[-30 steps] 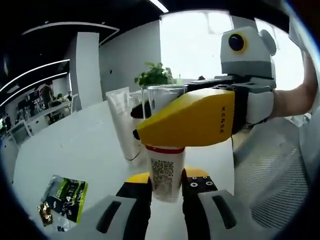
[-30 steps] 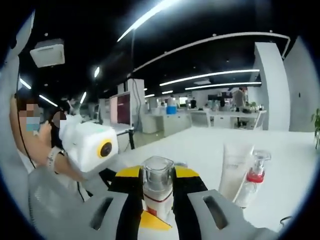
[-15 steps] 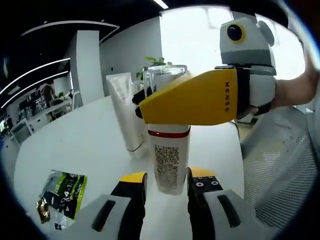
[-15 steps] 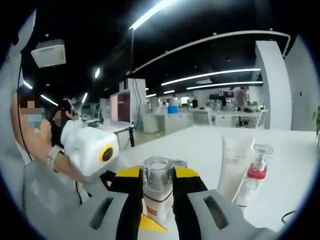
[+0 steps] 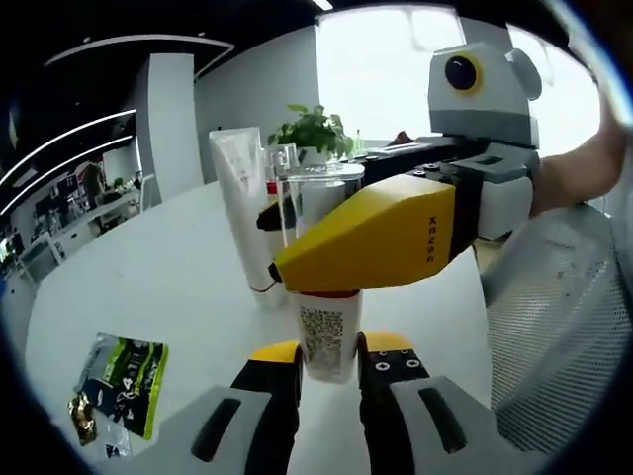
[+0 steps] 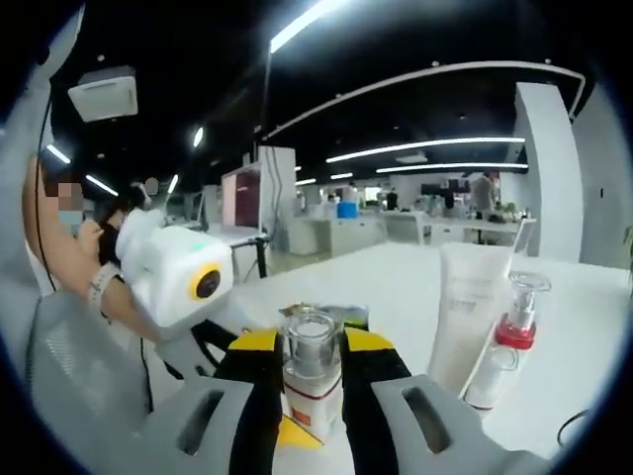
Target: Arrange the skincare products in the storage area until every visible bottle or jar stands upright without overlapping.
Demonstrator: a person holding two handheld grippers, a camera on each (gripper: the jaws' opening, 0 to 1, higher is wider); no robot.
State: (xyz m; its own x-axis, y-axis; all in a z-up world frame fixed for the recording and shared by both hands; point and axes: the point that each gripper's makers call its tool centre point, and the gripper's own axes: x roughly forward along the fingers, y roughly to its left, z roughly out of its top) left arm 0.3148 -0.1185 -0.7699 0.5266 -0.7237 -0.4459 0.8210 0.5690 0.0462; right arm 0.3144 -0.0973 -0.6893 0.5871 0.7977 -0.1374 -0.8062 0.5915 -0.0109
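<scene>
- White surface (image 5: 148, 287) carries the skincare products; a pump bottle with a clear cap (image 5: 326, 336) stands upright on it, its red collar visible in the right gripper view (image 6: 312, 381).
- Left tongs (image 5: 328, 368) stand with their yellow-tipped jaws on either side of the bottle's base; whether they press on it cannot be told.
- Right tongs (image 6: 311, 371) are clenched on the bottle's neck just under the clear cap; in the left gripper view they enter from the right as a yellow-and-grey body (image 5: 396, 233) crossing the bottle's upper part.
- White squeeze tube (image 5: 245, 203) stands upright behind the bottle, just beside it; also seen in the right gripper view (image 6: 465, 317).
- Small clear pump bottle with a red collar (image 6: 506, 336) stands upright next to the tube.
- Green-and-black sachet (image 5: 124, 381) lies flat on the surface, well apart from the bottles.
- Potted plant (image 5: 315, 129) stands at the far edge.
- Person's arm (image 6: 74, 267) holds the left gripper's white housing.
</scene>
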